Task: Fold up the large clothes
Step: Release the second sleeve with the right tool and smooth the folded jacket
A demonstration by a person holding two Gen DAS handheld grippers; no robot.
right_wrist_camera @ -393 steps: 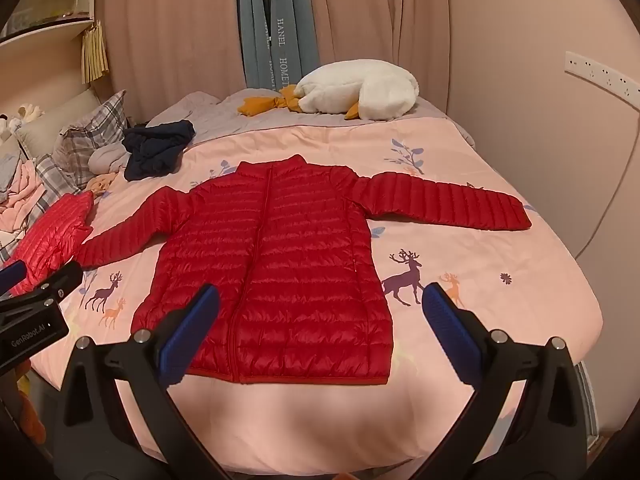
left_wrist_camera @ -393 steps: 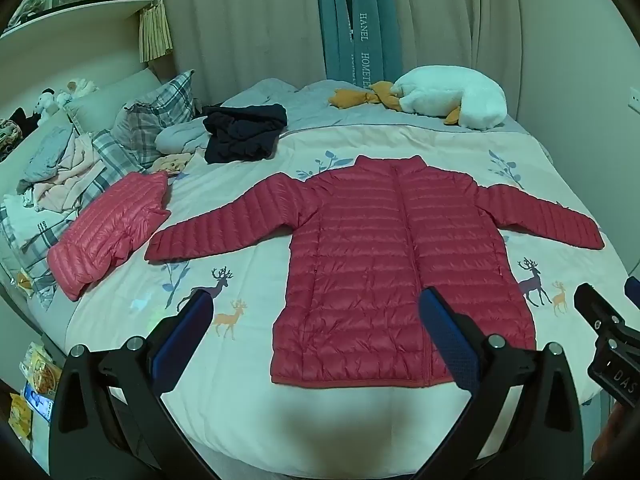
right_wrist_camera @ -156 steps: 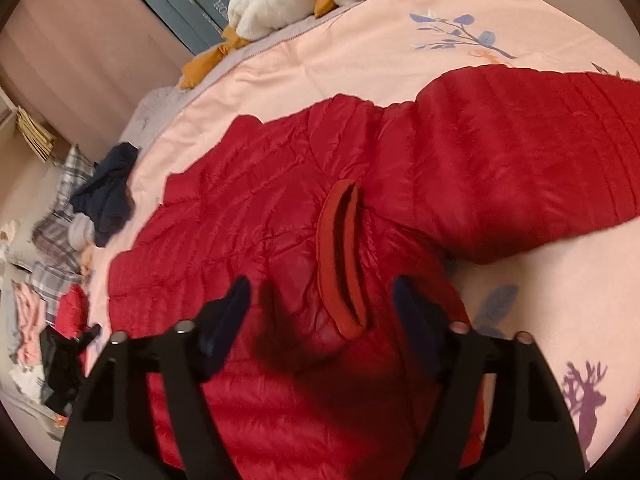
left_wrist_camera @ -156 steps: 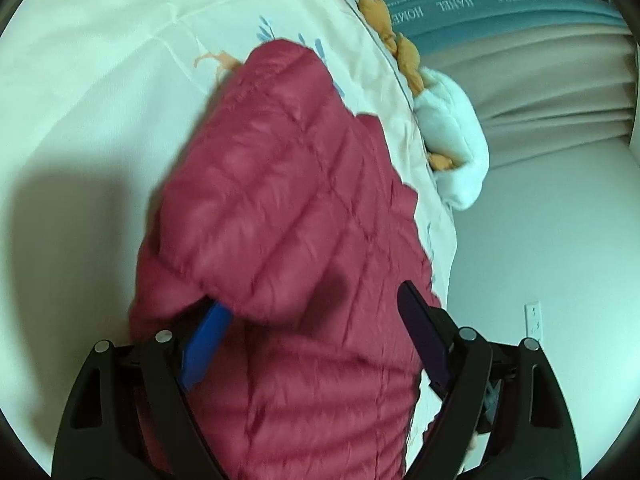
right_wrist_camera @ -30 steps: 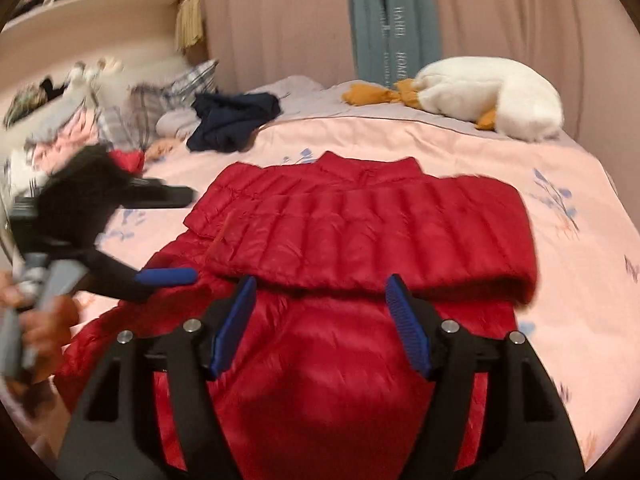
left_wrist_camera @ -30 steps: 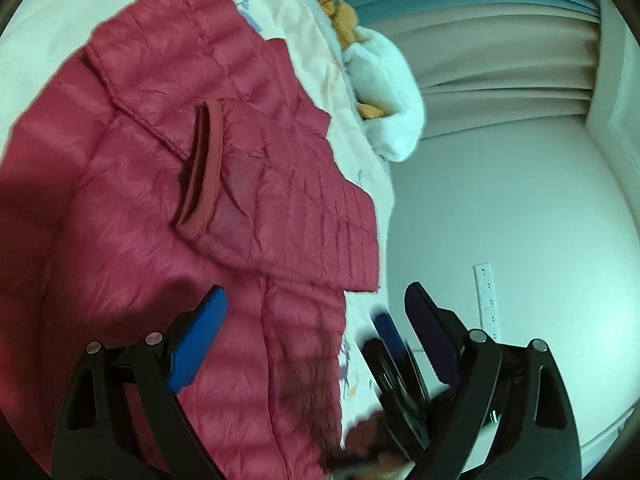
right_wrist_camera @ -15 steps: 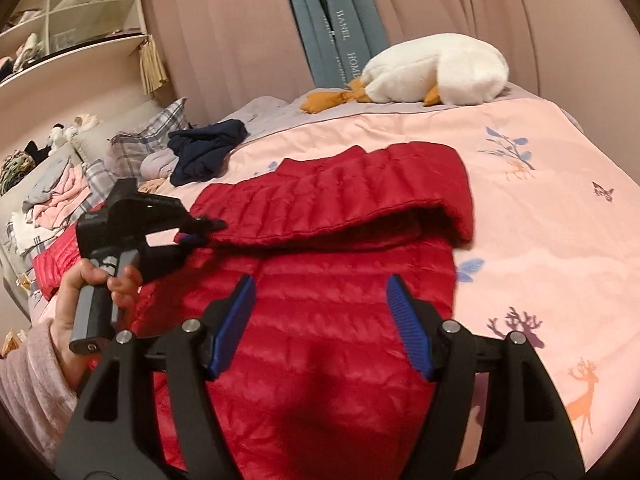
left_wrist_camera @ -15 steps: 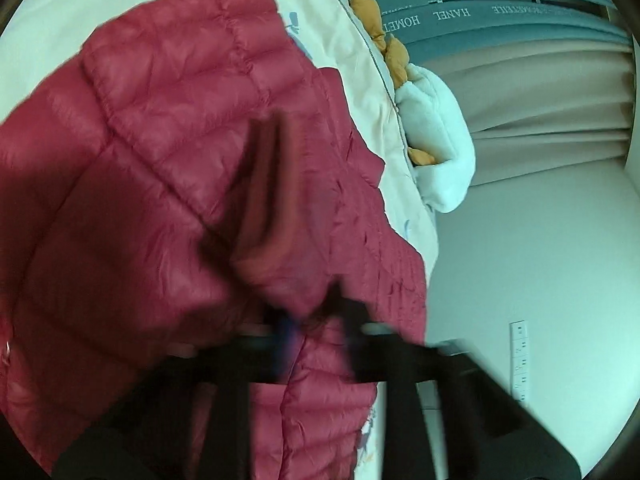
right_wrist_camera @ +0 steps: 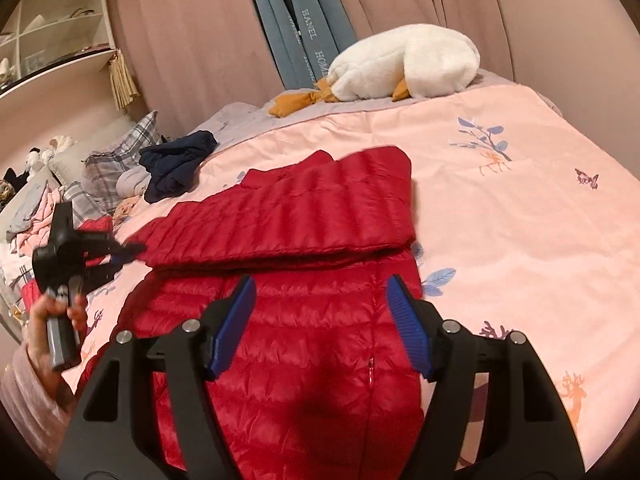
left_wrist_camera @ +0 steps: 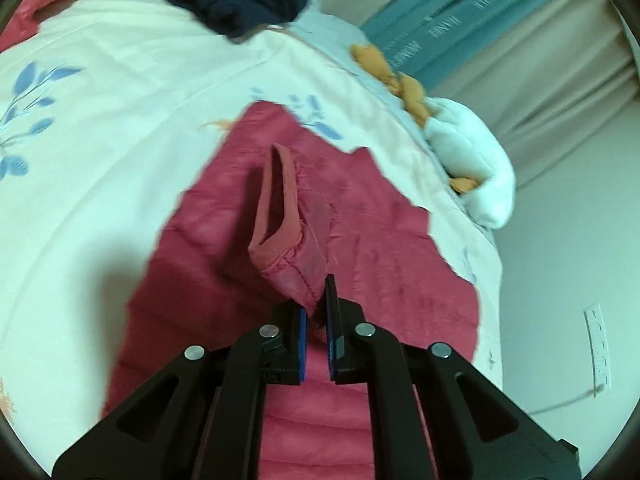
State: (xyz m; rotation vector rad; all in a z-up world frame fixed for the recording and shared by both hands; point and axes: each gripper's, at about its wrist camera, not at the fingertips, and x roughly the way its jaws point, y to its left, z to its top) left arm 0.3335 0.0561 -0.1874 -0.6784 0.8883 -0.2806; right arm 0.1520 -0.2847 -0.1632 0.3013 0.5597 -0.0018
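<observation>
- Bed (right_wrist_camera: 520, 240) with pink printed duvet carries the red puffer jacket (right_wrist_camera: 304, 360), both sleeves folded across its chest.
- Left gripper (left_wrist_camera: 314, 300) clamped onto a sleeve cuff (left_wrist_camera: 288, 256), lifting it.
- Right gripper (right_wrist_camera: 320, 320) released, hovering over the jacket's lower body.

You have one red puffer jacket (right_wrist_camera: 304, 320) on the bed (right_wrist_camera: 520, 240), one white plush goose (right_wrist_camera: 404, 64) at the far end, one dark navy garment (right_wrist_camera: 176, 164) far left, two tools: left tool (right_wrist_camera: 132, 250), right tool (right_wrist_camera: 320, 320).
</observation>
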